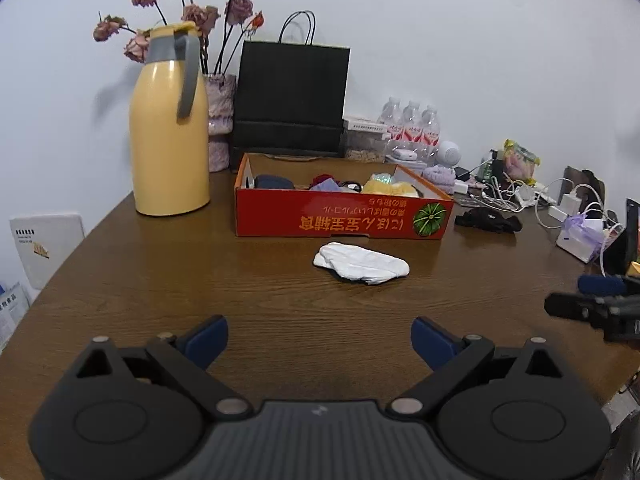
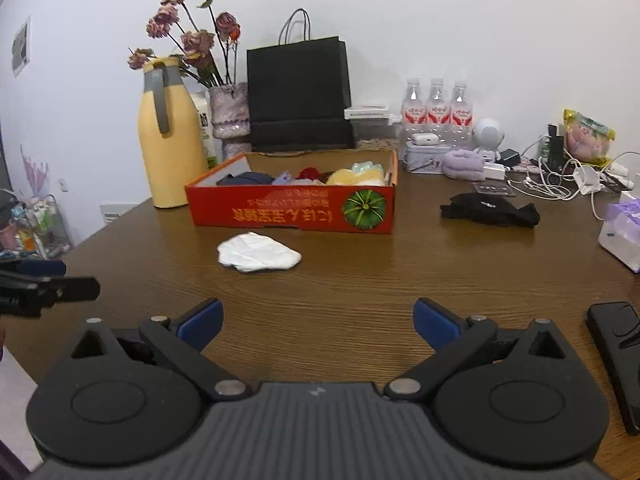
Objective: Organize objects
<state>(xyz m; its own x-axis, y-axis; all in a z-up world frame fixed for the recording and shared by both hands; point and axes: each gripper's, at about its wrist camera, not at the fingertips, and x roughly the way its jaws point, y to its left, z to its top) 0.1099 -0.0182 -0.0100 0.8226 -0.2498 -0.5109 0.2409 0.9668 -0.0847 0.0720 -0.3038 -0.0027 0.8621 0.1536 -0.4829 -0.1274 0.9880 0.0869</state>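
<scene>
A yellow thermos jug [image 1: 170, 136] stands beside a black paper bag [image 1: 292, 98] and water bottles [image 2: 436, 110].

The right tool [image 2: 318, 322] hangs over the near part of the worktop [image 2: 360, 280], blue pads spread wide with nothing between them. Ahead lies a white cloth [image 2: 258, 256], just in front of the red box [image 2: 294, 212] holding bundled fabrics. A black cloth [image 2: 490, 210] lies to the right, apart from the box. A yellow jug [image 2: 172, 140], flowers [image 2: 192, 32] and black bag [image 2: 300, 96] stand along the far edge. The left tool [image 2: 60, 284] enters at the left edge.
</scene>
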